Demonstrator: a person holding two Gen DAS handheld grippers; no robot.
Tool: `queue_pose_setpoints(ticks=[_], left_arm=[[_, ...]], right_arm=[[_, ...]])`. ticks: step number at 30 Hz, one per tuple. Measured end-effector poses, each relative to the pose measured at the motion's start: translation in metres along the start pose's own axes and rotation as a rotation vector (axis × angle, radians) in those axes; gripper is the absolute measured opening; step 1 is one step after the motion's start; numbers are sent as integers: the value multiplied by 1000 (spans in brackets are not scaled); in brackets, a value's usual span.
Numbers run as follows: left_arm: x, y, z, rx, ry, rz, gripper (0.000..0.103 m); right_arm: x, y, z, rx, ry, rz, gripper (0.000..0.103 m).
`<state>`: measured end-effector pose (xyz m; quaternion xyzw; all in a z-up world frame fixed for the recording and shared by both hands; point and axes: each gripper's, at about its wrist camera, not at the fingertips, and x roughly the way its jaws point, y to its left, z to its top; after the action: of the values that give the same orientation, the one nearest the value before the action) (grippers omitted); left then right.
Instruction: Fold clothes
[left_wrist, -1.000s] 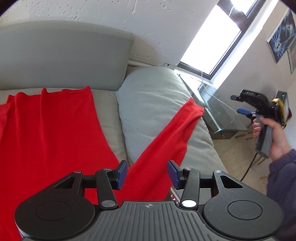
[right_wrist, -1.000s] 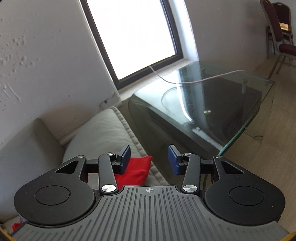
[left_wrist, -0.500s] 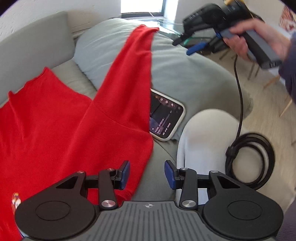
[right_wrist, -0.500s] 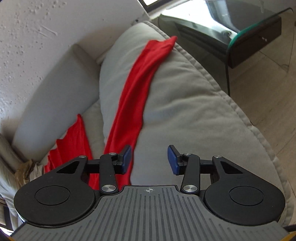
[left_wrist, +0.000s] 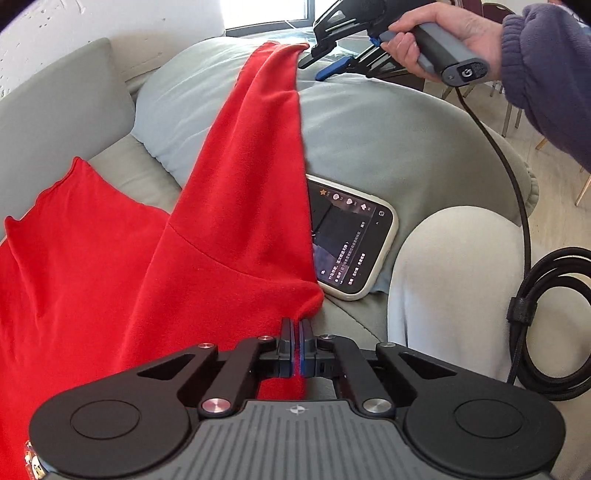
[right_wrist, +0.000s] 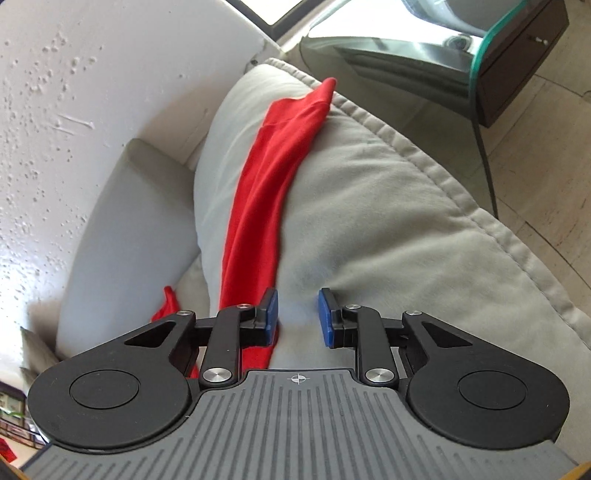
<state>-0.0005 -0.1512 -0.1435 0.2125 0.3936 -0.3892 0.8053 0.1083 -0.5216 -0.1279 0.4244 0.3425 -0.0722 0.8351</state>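
A red long-sleeved top (left_wrist: 110, 277) lies spread on a grey sofa, one sleeve (left_wrist: 258, 155) running up over a pale cushion (left_wrist: 369, 122). My left gripper (left_wrist: 295, 332) is shut on the top's near corner below the sleeve. My right gripper (left_wrist: 325, 62) shows in the left wrist view near the sleeve's far end. In the right wrist view the right gripper (right_wrist: 297, 317) is open above the cushion (right_wrist: 369, 221), its left finger over the edge of the sleeve (right_wrist: 266, 184).
A phone (left_wrist: 351, 240) with a lit screen lies on the sofa beside the sleeve. A knee in pale trousers (left_wrist: 454, 280) and a coiled black cable (left_wrist: 546, 325) are at the right. A glass side table (right_wrist: 424, 48) stands past the cushion.
My left gripper has closed on the corner of the red top. My right gripper has come lower and nearer the sleeve on the cushion, still open.
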Motion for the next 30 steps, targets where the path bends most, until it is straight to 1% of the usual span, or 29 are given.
queue_pose_setpoints(ticks=[6, 7, 8, 9, 11, 14, 16, 17, 18, 19, 20, 21, 22, 23, 24, 25, 26, 28, 30], left_arm=[[-11, 10, 1, -63, -28, -46, 1], [-14, 12, 2, -72, -36, -57, 1], [-17, 13, 2, -82, -44, -69, 0], [-21, 15, 3, -91, -53, -80, 0], [-28, 17, 4, -111, -69, -103, 0], [-40, 22, 4, -149, -100, -152, 0], [-43, 26, 2, -174, -100, -166, 0], [-39, 28, 1, -186, -73, -170, 0], [-33, 28, 0, -191, -49, -146, 1], [-28, 26, -2, -174, -33, -110, 2], [-24, 24, -4, -158, -17, -78, 6], [-25, 22, -4, -148, -6, -72, 10], [-26, 19, -5, -139, 6, -67, 13], [-27, 17, -5, -129, 14, -64, 22], [-34, 13, -6, -114, 0, -88, 27], [-41, 10, -7, -95, -11, -109, 29], [-49, 8, -9, -84, -21, -120, 29], [-64, 5, -12, -65, -42, -141, 29], [-80, 10, -19, -101, -66, -131, 31]], right_arm=[[28, 16, 8, -91, -31, 10, 25], [30, 19, 9, -104, -34, 3, 21], [32, 21, 9, -116, -36, -4, 14], [34, 24, 10, -129, -39, -11, 1], [30, 29, 11, -141, -57, -26, 0], [11, 37, 10, -165, -123, -49, 0], [1, 39, 11, -165, -145, -78, 0], [-3, 39, 11, -165, -150, -102, 0], [-5, 39, 12, -164, -146, -130, 0], [-5, 37, 12, -158, -133, -162, 0], [-3, 35, 13, -140, -103, -196, 2], [-1, 32, 14, -119, -73, -215, 7], [-2, 31, 13, -106, -54, -219, 8], [-6, 33, 12, -110, -53, -216, 11], [-11, 36, 10, -114, -52, -214, 25], [-17, 40, 8, -127, -56, -216, 45], [-26, 47, 4, -153, -67, -225, 50], [-47, 61, -4, -191, -84, -236, 50], [-67, 73, -12, -223, -97, -237, 51]])
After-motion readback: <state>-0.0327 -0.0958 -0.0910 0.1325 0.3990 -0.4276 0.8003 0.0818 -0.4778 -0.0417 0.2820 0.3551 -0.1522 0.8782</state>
